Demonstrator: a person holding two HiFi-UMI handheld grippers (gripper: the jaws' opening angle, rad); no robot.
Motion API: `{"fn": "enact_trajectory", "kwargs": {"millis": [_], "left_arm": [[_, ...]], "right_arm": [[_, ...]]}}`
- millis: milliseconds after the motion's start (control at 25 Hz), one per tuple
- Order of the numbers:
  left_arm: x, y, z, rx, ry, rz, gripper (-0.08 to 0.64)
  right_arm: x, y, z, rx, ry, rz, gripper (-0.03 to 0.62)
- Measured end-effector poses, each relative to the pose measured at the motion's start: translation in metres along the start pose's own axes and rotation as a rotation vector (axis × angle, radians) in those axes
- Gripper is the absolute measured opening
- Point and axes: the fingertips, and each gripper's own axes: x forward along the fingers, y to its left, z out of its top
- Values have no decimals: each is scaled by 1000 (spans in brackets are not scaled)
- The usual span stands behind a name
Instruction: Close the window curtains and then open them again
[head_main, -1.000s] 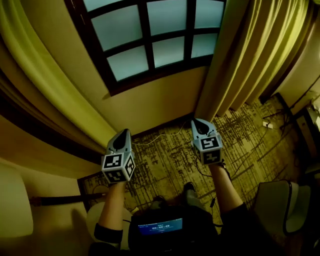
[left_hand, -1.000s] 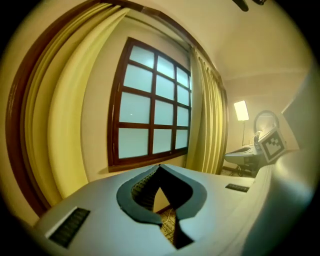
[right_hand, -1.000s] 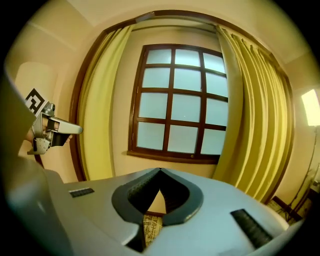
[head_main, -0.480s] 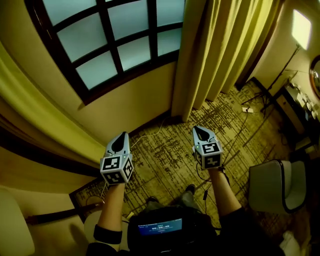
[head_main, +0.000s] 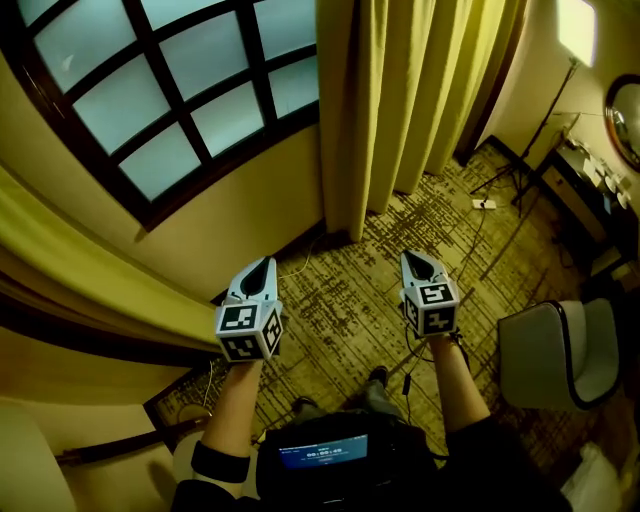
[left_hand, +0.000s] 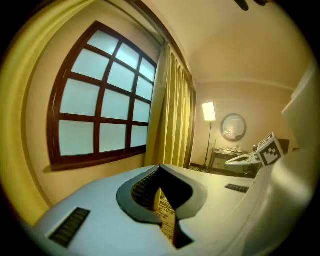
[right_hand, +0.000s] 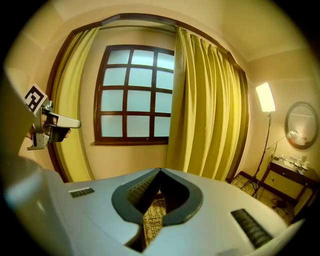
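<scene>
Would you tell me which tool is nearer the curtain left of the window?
Left. The left tool hangs just beside that curtain; the right tool is farther right.

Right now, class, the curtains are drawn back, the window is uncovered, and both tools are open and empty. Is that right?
No: the left tool and right tool are shut, as both gripper views show. The curtains are drawn back, the window is uncovered, and both tools are empty.

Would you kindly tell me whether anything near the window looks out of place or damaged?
Nothing looks damaged. The left curtain and right curtain hang clear of the window. The only untidy spot is a small white plug lying loose on the carpet by the floor lamp.
</scene>
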Motion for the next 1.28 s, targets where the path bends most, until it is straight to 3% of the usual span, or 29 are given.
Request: {"fn": "enact_trajectory", "kwargs": {"millis": [280,640,960,1280], "left_arm": [[31,-45,2,21,17,-73,0],[50,-75,-5,10,28,-95,0],[69,-84,-9,-22,33,-100,0],[108,-132,2,-10,31,-68,0]], "right_arm": [[-19,-49,-13,31,3,-62,14],[-30,-88,-30,55,18,-94,14],[-24,-100,-38,50,28,-76,14],[-13,-167,-38,53,8,-44,14]]}}
